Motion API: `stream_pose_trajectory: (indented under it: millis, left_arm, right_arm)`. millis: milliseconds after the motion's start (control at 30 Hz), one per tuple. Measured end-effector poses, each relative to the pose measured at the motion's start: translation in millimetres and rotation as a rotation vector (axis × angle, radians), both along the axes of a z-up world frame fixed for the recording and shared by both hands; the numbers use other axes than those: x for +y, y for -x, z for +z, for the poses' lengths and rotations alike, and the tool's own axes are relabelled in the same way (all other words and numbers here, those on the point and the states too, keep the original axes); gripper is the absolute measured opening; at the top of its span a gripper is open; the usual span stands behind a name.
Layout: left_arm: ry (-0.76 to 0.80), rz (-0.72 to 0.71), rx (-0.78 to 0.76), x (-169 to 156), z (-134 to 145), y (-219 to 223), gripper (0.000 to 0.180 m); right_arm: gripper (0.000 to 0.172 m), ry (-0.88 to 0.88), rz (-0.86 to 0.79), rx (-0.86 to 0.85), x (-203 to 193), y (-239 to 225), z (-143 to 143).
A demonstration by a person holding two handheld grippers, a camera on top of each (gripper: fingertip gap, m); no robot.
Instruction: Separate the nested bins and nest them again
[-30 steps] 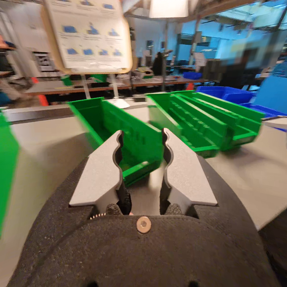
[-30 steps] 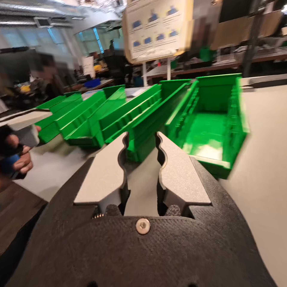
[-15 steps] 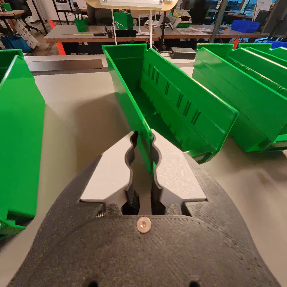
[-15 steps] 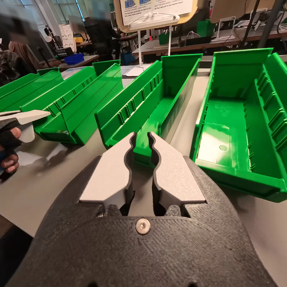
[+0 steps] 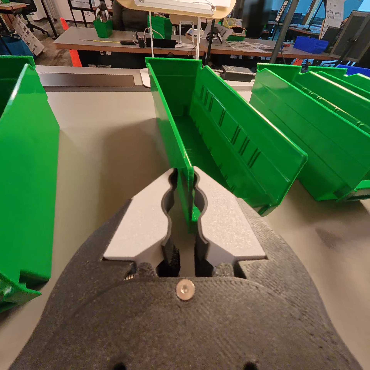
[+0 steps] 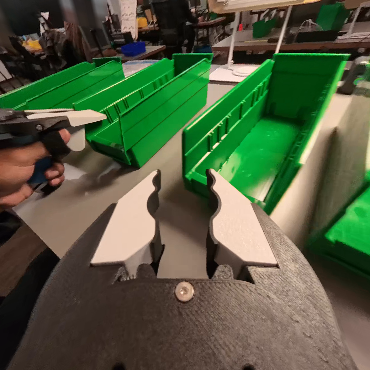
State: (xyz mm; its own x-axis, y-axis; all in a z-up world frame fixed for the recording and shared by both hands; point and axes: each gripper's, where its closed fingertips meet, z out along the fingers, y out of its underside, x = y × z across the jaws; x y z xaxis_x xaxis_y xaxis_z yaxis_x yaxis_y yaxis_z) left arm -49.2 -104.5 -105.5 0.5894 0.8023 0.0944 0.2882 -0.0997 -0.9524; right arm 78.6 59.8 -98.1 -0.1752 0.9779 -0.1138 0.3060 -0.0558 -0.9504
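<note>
Held item: long narrow green plastic bin (image 5: 230,140), its near left side wall standing upright between the left gripper (image 5: 185,176)'s grey fingers (image 5: 220,220).
Left gripper state: clenched on that wall, both pads pressed against the thin green plastic near its front corner.
Bin position: on the grey table (image 5: 100,130), running away from the fingers, tilted with its right wall leaning outward.
Neighbouring stock: nested green bins (image 5: 320,130) to the right, well apart; another green bin (image 5: 26,160) at the left edge.
Right gripper (image 6: 183,176) state: fingers spread, nothing between them but tabletop.
Nearest item: open green bin (image 6: 260,150), its front corner just beyond the right fingertip (image 6: 212,176), not touching.
Farther off: hand (image 6: 24,166) with the other gripper, at nested green bins (image 6: 140,112).
</note>
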Motion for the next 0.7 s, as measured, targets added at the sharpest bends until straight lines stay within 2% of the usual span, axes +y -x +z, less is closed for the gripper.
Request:
stream_pose_trajectory:
  millis: [67,167,300,400,500,600,633,700]
  left_arm:
    - [-0.019,-0.008,0.035,-4.9,8.8,-9.0,0.034]
    - [-0.045,0.041,0.151,-31.0,33.1,-24.5,0.055]
    - [-0.095,0.202,0.301,-88.9,63.6,-28.5,0.057]
    - [-0.068,0.290,0.222,-119.8,48.9,-8.5,0.059]
    - [-0.019,0.306,0.113,-129.7,25.2,14.2,0.057]
    - [0.025,0.297,0.101,-130.0,14.6,31.9,0.035]
    - [0.033,0.285,0.101,-128.1,11.9,35.7,0.023]
    - [0.041,0.277,0.103,-125.8,10.6,41.0,0.012]
  right_arm:
    - [0.049,-0.038,0.012,-0.001,-10.5,5.9,0.9]
    - [0.050,-0.084,0.007,0.000,-18.2,17.0,3.6]
    - [0.051,-0.099,-0.049,0.008,-12.9,29.9,6.9]
    - [0.050,-0.090,-0.080,-0.003,-8.3,38.0,4.6]
    - [0.046,-0.095,-0.104,-0.023,-4.1,45.2,-1.0]
    - [0.035,-0.093,-0.113,-0.022,-0.2,50.4,-3.8]
    - [0.030,-0.093,-0.116,-0.021,1.5,51.4,-4.3]
    - [0.024,-0.090,-0.111,-0.013,3.4,53.0,-4.2]
